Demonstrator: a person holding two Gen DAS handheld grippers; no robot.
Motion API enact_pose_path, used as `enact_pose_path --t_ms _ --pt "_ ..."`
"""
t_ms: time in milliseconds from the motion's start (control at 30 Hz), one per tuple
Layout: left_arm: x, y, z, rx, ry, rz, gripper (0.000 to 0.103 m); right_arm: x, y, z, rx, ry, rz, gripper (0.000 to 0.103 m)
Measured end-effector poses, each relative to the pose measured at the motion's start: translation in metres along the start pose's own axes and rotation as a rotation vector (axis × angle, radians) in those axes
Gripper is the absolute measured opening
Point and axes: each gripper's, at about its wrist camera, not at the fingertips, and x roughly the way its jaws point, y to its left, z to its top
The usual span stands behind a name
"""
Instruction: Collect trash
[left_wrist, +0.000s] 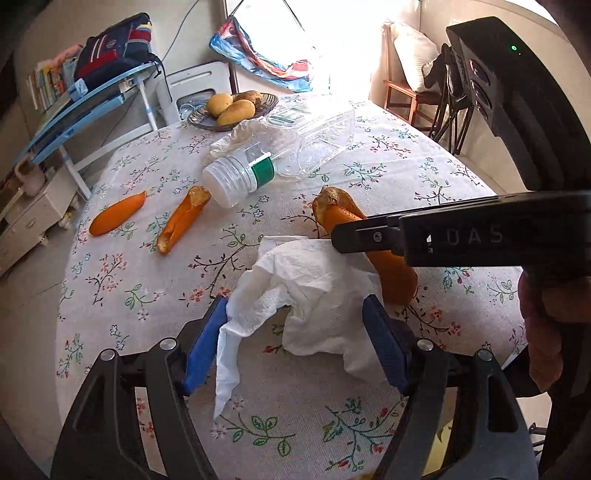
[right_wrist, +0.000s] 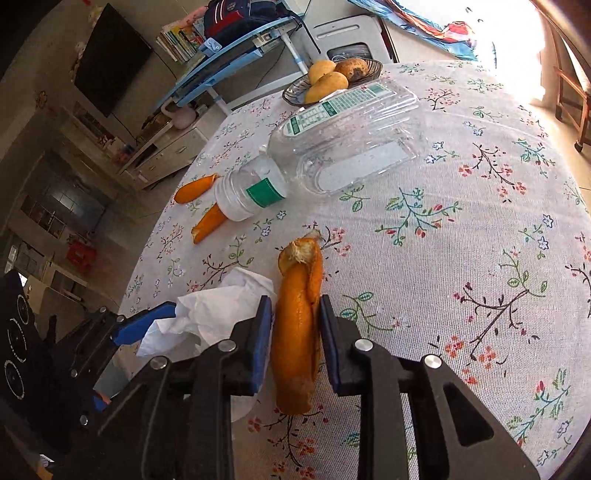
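**Grippers straddle tissue and peel on the floral table**

Both grippers sit low over the table (left_wrist: 122, 206), a large surface under a white cloth printed with twigs and small flowers. The left gripper (left_wrist: 295, 314) has its blue-padded jaws spread wide apart on either side of a crumpled white tissue (left_wrist: 314, 291), which lies on the cloth; the pads stand beside the paper's outer edges, and I cannot tell if they touch it. The right gripper (right_wrist: 295, 314) comes in from the right side, and its jaws are apart around a long orange peel (right_wrist: 297, 332) that lies lengthwise between them. The left pad is against or just beside the peel; a narrow gap shows at the right pad, so the peel is bracketed, not squeezed. Tissue and peel lie just beside each other, the peel's far end curling up with pale pith showing.

Farther across the cloth lies a clear plastic tray (right_wrist: 354, 147) with a green-and-white label, on its side. Touching its near end is a clear bottle (left_wrist: 240, 177) with a green band, also lying down. A dark bowl (left_wrist: 195, 120) of yellow mangoes (left_wrist: 236, 110) stands at the far edge, near the tray.

Two more peels rest left of the bottle: one (left_wrist: 184, 218) split open, just beside the bottle's base, and a smoother one (left_wrist: 116, 214) well toward the table's left edge.
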Motion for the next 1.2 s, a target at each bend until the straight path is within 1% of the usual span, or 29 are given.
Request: enact_pose_path --t_ms 33,67,100,133,167,267,367,433,467,500,567,600,667,767,900,1200 --pt "0.002 0.001 0.0 -0.017 0.003 -0.015 0.06 0.0 -0.003 -0.001 0.002 -0.002 0.017 0.032" --pt "0.004 0.003 0.0 -0.03 0.017 -0.026 0.044 -0.001 -0.003 -0.001 0.002 -0.006 0.028 0.036" --pt "0.005 0.006 -0.001 -0.043 0.022 -0.024 0.034 -0.001 -0.003 -0.001 0.001 -0.01 0.036 0.04" --pt "0.003 0.01 -0.002 -0.056 0.018 -0.024 0.028 -0.001 -0.002 -0.001 0.001 -0.015 0.045 0.043" --pt "0.001 0.016 -0.004 -0.071 0.019 -0.023 0.017 -0.002 -0.003 -0.003 -0.002 -0.021 0.05 0.047" --pt "-0.009 0.036 -0.01 -0.125 0.007 0.004 0.015 0.0 0.006 -0.005 -0.048 -0.031 0.026 0.055" --pt "-0.014 0.055 -0.016 -0.175 0.011 0.023 0.015 0.004 0.019 -0.009 -0.131 -0.036 -0.038 0.06" --pt "-0.015 0.061 -0.018 -0.198 0.014 0.044 0.021 0.006 0.028 -0.013 -0.19 -0.041 -0.091 0.06" --pt "-0.016 0.064 -0.018 -0.208 0.014 0.062 0.036 0.006 0.031 -0.015 -0.21 -0.043 -0.109 0.06" --pt "-0.017 0.064 -0.018 -0.214 0.009 0.081 0.052 0.007 0.033 -0.016 -0.223 -0.042 -0.122 0.06" --pt "-0.022 0.063 -0.016 -0.21 -0.017 0.114 0.065 0.005 0.031 -0.018 -0.23 -0.041 -0.134 0.06" --pt "-0.024 0.062 -0.016 -0.201 -0.027 0.123 0.07 0.005 0.03 -0.019 -0.233 -0.042 -0.142 0.06" --pt "-0.025 0.06 -0.015 -0.183 -0.028 0.139 0.073 0.002 0.027 -0.021 -0.24 -0.044 -0.153 0.06" --pt "-0.023 0.056 -0.013 -0.158 -0.021 0.16 0.075 0.0 0.025 -0.023 -0.243 -0.047 -0.158 0.06" --pt "-0.021 0.053 -0.011 -0.142 -0.024 0.175 0.08 0.0 0.024 -0.023 -0.244 -0.05 -0.162 0.06" --pt "-0.013 0.049 -0.006 -0.128 -0.011 0.18 0.083 -0.003 0.021 -0.021 -0.242 -0.058 -0.172 0.06"
